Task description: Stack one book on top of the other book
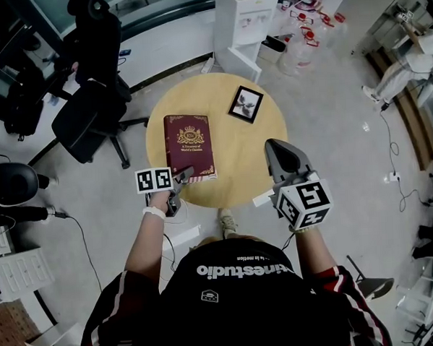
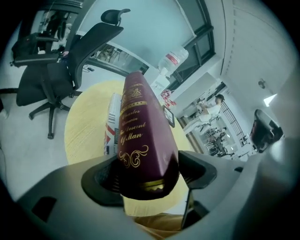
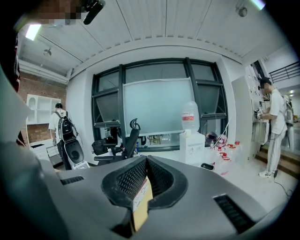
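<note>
While the maroon book (image 1: 190, 145) lies flat on a second book (image 2: 111, 124) on the round worktop (image 1: 262, 141), the left gripper (image 1: 182, 176) stands spread around its near corner without clamping it. The right gripper (image 1: 276, 147), pressed together and empty, hovers by the worktop's near right edge.

A maroon hardcover book (image 1: 190, 147) with a gold crest and gold lettering lies flat, cover up, on the left half of the round light wooden tabletop (image 1: 241, 156). It rests on a white-covered book (image 2: 111, 123), whose edge shows beneath it.
</note>
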Demonstrator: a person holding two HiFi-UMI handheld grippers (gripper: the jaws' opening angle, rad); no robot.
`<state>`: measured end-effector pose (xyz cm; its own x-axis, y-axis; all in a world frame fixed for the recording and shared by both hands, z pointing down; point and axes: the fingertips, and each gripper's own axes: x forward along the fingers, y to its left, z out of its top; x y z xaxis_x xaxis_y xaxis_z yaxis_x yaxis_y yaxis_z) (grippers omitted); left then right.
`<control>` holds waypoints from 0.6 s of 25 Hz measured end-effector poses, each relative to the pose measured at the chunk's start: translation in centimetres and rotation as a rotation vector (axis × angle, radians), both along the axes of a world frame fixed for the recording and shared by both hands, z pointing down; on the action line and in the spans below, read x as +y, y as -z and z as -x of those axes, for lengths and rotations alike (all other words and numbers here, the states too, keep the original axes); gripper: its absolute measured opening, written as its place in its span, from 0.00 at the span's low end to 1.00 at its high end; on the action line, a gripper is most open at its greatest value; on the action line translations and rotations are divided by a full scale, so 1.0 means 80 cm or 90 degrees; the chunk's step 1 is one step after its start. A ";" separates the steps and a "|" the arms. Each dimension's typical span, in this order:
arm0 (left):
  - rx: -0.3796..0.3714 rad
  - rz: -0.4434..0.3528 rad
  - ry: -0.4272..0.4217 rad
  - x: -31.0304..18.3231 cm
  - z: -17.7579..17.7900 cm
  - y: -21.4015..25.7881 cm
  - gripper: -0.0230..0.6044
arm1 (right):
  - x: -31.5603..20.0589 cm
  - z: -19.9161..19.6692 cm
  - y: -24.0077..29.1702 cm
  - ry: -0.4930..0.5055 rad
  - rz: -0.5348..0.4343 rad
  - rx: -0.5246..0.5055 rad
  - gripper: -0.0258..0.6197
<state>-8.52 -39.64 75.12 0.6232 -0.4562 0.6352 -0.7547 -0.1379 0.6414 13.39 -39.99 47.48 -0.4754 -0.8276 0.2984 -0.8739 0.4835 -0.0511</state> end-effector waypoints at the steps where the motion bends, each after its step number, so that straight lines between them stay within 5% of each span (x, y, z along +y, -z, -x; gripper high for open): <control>1: -0.015 0.001 -0.003 0.001 0.002 -0.002 0.62 | 0.000 0.000 0.001 0.000 0.000 0.000 0.08; 15: -0.023 0.054 0.042 0.023 0.027 -0.028 0.66 | 0.003 -0.004 0.004 0.003 -0.006 0.003 0.08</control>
